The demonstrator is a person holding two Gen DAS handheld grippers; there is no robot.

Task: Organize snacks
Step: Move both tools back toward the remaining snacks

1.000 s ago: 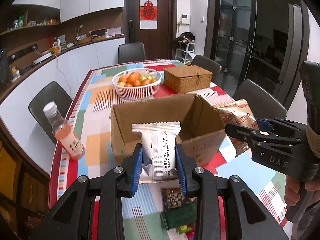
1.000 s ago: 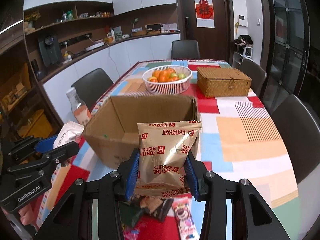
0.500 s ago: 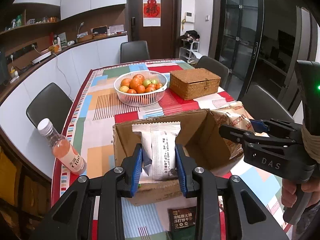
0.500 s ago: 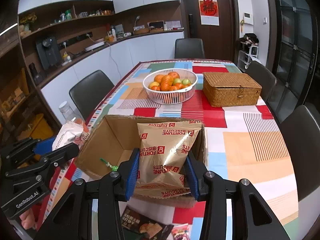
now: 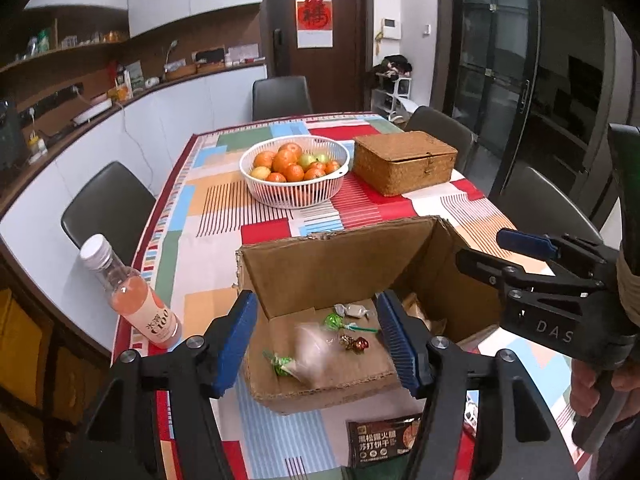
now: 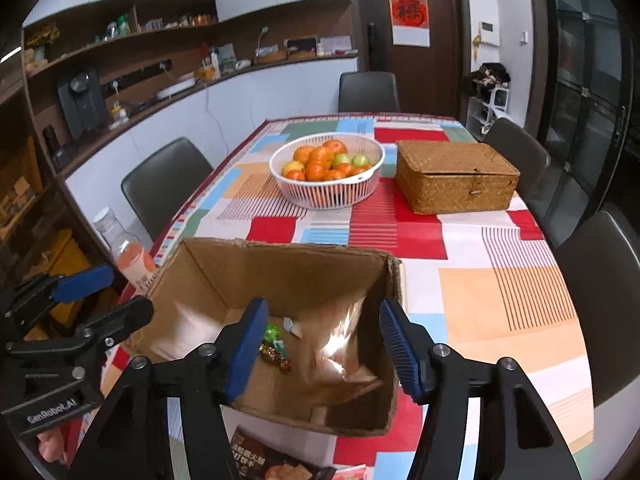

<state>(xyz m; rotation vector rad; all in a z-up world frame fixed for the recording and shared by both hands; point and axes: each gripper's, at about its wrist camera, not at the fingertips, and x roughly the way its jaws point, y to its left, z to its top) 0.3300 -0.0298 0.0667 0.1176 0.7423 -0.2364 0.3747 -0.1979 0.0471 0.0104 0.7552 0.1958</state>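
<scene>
Left wrist view shows the left gripper (image 5: 316,334) spread wide with nothing between its blue pads, poised over the open cardboard box (image 5: 332,380); the right gripper (image 6: 322,344) is equally wide and empty over the same box. A blurred white packet (image 5: 310,350) sits low in the near left part of the box, and a blurred golden packet (image 6: 340,350) against its right wall. Both are too smeared to tell which way they point or how their long axis runs. Small wrapped candies (image 5: 352,342) lie on the box floor. In my judgement, the risk is that a packet lands leaning on a wall and crowds the space, or that a low gripper catches the box rim and drags it. A dark biscuit pack (image 5: 380,442) waits on the table, near side.
</scene>
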